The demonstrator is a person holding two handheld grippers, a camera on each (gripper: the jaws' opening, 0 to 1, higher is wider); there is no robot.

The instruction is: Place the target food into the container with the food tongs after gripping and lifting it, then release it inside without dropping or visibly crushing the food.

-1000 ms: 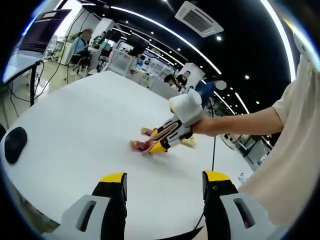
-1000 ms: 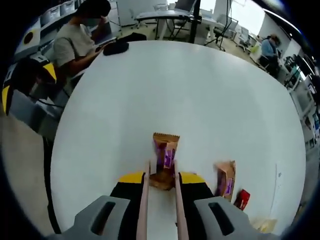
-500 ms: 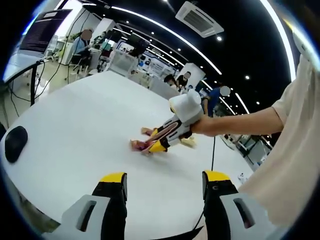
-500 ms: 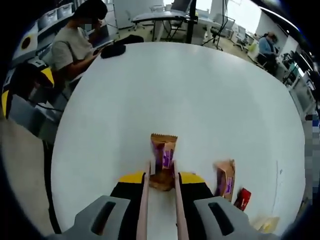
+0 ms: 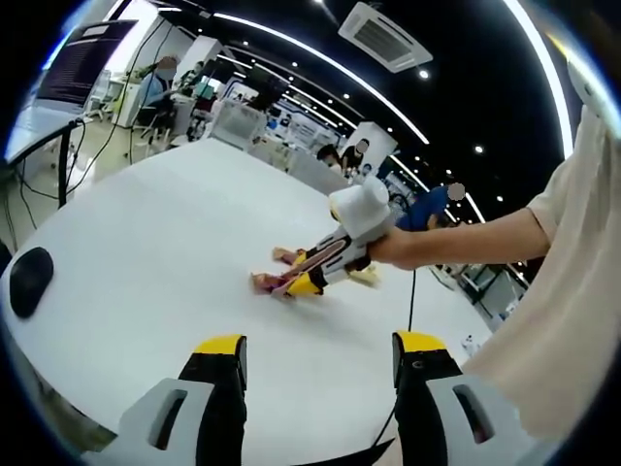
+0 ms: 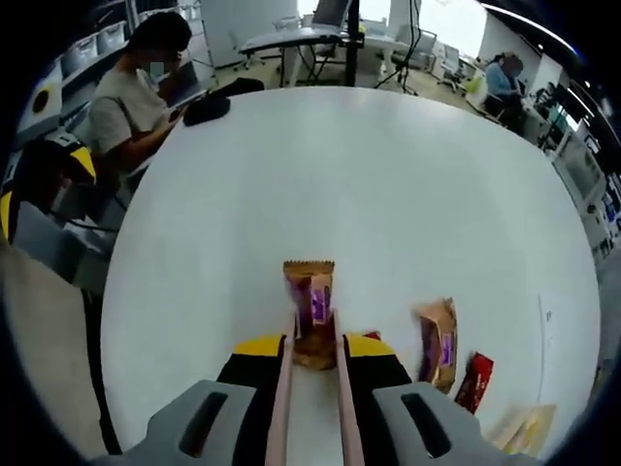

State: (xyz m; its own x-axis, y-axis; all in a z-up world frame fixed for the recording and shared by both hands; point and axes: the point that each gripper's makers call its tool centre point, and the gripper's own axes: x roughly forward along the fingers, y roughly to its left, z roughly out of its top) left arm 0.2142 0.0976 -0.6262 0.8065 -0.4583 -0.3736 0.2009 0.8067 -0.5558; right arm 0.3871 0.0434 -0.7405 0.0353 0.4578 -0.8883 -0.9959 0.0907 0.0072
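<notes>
A brown and purple snack packet [image 6: 310, 303] sits pinched between the two thin arms of the food tongs [image 6: 282, 388]. My right gripper [image 6: 310, 348] is shut on those tongs, just above the white round table [image 6: 369, 194]. The left gripper view has the same right gripper [image 5: 294, 285], held by a person's hand, low over the table with the packet [image 5: 263, 282] at its tip. My left gripper [image 5: 320, 349] hangs open over the table's near edge, with nothing between its jaws.
Near the held packet lie a second brown packet [image 6: 438, 340], a red packet [image 6: 474, 381] and a yellow one [image 6: 519, 424]. A black object [image 5: 29, 280] rests at the table's left edge. A person [image 6: 136, 87] sits at the far rim beside a black item [image 6: 206, 109].
The right gripper view has shifted a little, so more of the packets at right show. The snack packet stays pinched in the tongs. The left gripper has not moved.
</notes>
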